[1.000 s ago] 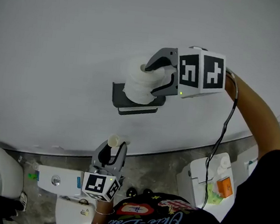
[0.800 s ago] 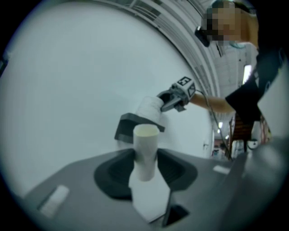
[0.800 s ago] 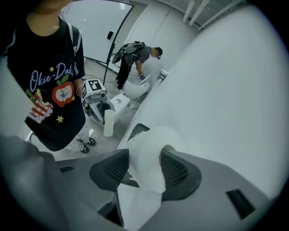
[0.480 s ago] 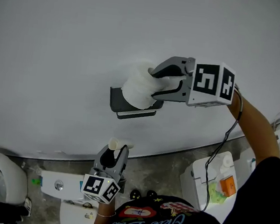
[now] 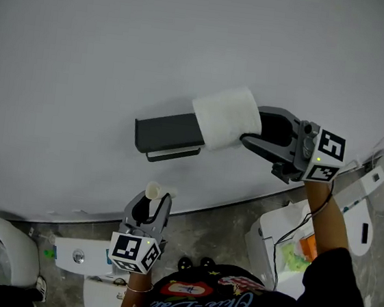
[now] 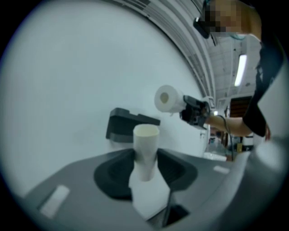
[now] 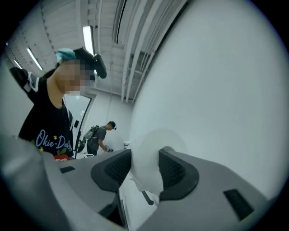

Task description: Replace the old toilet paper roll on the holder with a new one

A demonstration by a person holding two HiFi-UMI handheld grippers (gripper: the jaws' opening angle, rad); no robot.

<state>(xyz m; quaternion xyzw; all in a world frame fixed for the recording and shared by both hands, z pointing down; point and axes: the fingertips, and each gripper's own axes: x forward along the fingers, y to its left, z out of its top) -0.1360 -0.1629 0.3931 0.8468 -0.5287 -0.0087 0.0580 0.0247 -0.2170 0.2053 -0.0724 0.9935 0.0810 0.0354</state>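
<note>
White paper roll (image 5: 222, 116) — pinched in right gripper (image 5: 250, 128), jaws just tightened — lay axis-level at right end of dark wall holder (image 5: 166, 130); left gripper (image 5: 151, 208) clutched cardboard tube (image 5: 153, 192).

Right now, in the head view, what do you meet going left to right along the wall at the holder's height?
holder → toilet paper roll → right gripper, its jaws closed on the roll

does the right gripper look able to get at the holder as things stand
Probably yes: the right gripper, whose jaws have just been closing on the roll, is at the right end of the holder with nothing between; the left gripper with the old tube is below.
</note>
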